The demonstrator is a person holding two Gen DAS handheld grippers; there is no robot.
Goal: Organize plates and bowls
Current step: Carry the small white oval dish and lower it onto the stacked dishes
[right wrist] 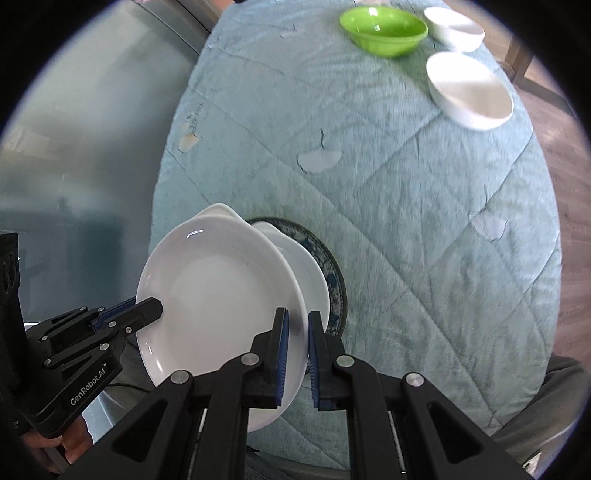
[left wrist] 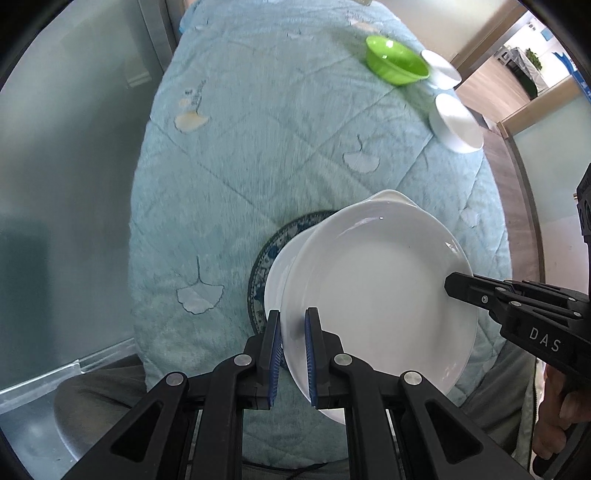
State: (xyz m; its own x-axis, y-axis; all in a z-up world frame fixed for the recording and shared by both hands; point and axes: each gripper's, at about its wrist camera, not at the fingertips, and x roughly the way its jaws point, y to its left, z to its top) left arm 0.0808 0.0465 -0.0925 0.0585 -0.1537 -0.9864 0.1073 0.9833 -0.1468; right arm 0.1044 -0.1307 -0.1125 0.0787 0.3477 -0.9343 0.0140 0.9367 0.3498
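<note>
Holding the white plate (left wrist: 373, 295) by opposite rims, I have the left gripper (left wrist: 293, 354) nearly shut on the edge at lower centre of its view and the right gripper (right wrist: 295, 350) pinched just as tight on the far edge, so the plate hangs between them, tilted, above a stack in the lower middle of the frame: another white plate (right wrist: 314, 280) on a blue patterned plate (left wrist: 266, 258) on the teal cloth (left wrist: 258, 147). To land it well I should level it first, centre it over the white plate below so the lobed handles line up, and lower both hands together. I judge uneven release the main risk, so I'd open only once it seats. Toward the upper right sit the green bowl (right wrist: 384, 29) and two white bowls (right wrist: 469, 88), well apart from the stack
</note>
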